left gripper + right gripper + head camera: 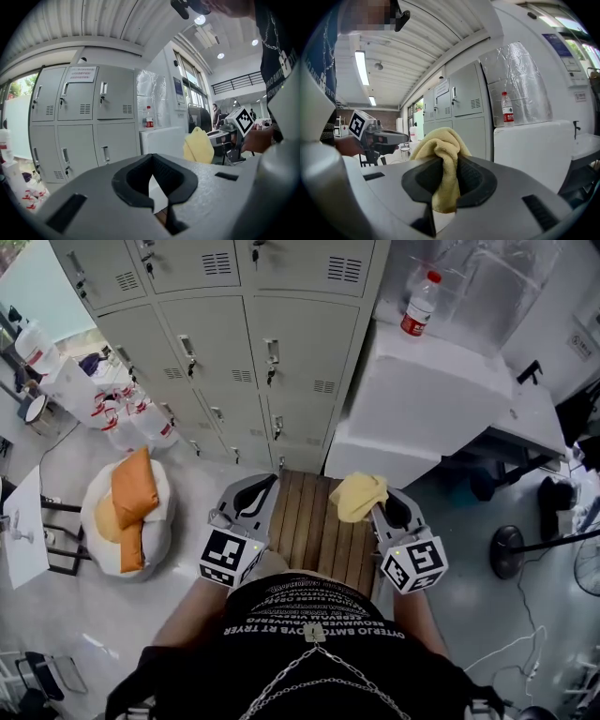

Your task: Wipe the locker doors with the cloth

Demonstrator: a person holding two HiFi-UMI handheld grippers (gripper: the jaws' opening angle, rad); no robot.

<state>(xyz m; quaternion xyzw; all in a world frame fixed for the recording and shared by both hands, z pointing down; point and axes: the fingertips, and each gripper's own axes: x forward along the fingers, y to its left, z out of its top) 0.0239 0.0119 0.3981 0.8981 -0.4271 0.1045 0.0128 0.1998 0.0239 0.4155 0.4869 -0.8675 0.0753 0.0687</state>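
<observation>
Cloth (442, 149) is hanging bunched in my right tongs (449, 159), which are clenching it, well apart from the locker doors (234, 352) ahead. My left tongs (151, 158) are hovering closed on nothing. I am judging the wiping not yet begun, with every door left to do.

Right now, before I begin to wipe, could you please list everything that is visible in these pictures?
grey metal lockers: one bank with many doors, grey, straight ahead.
yellow terry cloth: one, yellow, pinched in the right gripper.
white box: one, white, right of the lockers.
clear plastic bottle: one, red label, upright on the white box.
white beanbag: one, white, on the floor at left.
orange cushions: two, orange, on the beanbag.
clear plastic jugs: several, red labels, on the floor left of the lockers.
wooden slat board: one, brown, below the grippers.
black floor fan: one, black, far right.
left gripper: grey, shut, empty.
right gripper: grey, shut on the cloth.
</observation>
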